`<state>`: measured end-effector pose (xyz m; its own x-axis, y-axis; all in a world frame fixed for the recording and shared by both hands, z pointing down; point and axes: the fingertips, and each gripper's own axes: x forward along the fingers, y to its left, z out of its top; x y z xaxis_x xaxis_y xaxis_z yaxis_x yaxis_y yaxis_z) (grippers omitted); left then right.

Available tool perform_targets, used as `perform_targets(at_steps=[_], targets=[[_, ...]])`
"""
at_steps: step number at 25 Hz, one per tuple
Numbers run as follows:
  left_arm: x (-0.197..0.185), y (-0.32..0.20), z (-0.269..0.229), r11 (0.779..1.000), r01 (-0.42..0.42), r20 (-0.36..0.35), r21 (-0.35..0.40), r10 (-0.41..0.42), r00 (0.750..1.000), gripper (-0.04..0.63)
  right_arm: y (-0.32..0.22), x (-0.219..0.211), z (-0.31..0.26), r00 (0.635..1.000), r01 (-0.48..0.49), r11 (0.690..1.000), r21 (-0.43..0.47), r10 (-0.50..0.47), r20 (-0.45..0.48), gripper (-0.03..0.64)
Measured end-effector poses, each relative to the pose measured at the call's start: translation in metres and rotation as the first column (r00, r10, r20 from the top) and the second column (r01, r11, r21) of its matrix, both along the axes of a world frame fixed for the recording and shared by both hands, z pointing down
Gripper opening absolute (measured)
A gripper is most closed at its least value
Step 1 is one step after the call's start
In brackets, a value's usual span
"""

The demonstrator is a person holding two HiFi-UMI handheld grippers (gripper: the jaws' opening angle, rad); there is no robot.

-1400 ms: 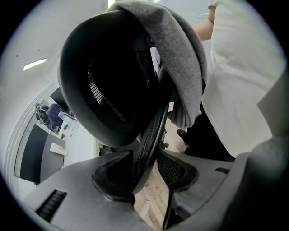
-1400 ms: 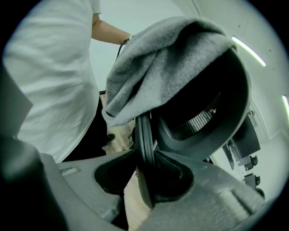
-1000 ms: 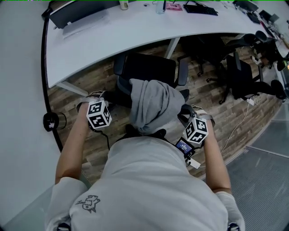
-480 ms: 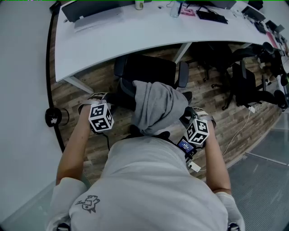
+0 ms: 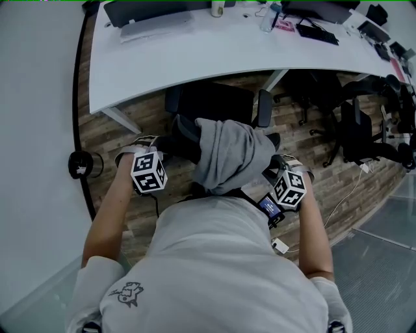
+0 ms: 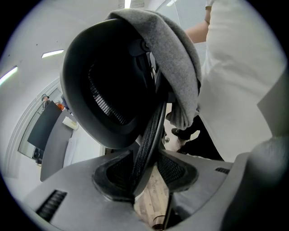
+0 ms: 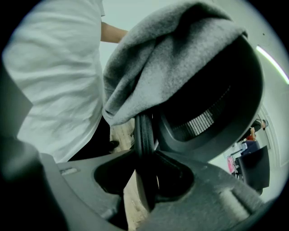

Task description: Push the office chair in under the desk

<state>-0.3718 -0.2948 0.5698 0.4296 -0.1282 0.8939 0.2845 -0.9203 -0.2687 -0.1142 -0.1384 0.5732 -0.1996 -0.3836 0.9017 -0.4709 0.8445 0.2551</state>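
A black office chair (image 5: 214,104) with a grey hoodie (image 5: 227,153) draped over its backrest stands at the white curved desk (image 5: 195,52), its seat partly under the desktop. My left gripper (image 5: 144,151) is shut on the backrest's left rim, my right gripper (image 5: 281,168) on its right rim. In the left gripper view the mesh rim (image 6: 149,140) runs between the jaws of the left gripper (image 6: 146,169), the hoodie (image 6: 176,54) above it. In the right gripper view the rim (image 7: 143,135) sits between the jaws of the right gripper (image 7: 144,176), under the hoodie (image 7: 171,58).
Other black office chairs (image 5: 357,127) stand to the right under the desk. A round black bin (image 5: 81,164) sits by the wall at left. A slanted desk leg (image 5: 120,118) is left of the chair. A keyboard (image 5: 156,26) and bottle (image 5: 268,18) are on the desk.
The chair and both grippers have moved toward the desk, and the seat sits further beneath the desktop. Both grips on the backrest look unchanged.
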Motion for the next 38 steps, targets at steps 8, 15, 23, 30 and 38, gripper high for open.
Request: perform_targets(at_steps=[8, 15, 23, 30, 38], targets=[[-0.015, -0.024, -0.002, 0.997, 0.071, 0.007, 0.01, -0.071, 0.997, 0.164, -0.043, -0.005, 0.0, 0.998, 0.068, 0.998, 0.007, -0.068, -0.003, 0.127], [-0.027, -0.057, -0.003, 0.987, 0.158, 0.003, 0.026, -0.158, 0.987, 0.164, -0.099, -0.005, -0.001, 0.99, 0.141, 0.99, 0.016, -0.141, -0.008, 0.127], [-0.021, -0.095, 0.0, 0.972, 0.233, 0.007, 0.016, -0.233, 0.972, 0.164, -0.166, 0.009, 0.003, 0.974, 0.228, 0.973, 0.027, -0.228, -0.002, 0.127], [-0.004, -0.132, 0.002, 0.944, 0.329, 0.034, 0.002, -0.329, 0.944, 0.164, -0.228, 0.033, 0.004, 0.953, 0.303, 0.952, 0.044, -0.303, 0.0, 0.129], [0.014, -0.174, 0.006, 0.916, 0.401, 0.056, 0.011, -0.401, 0.914, 0.164, -0.288, 0.054, 0.006, 0.926, 0.377, 0.924, 0.068, -0.378, -0.009, 0.127]])
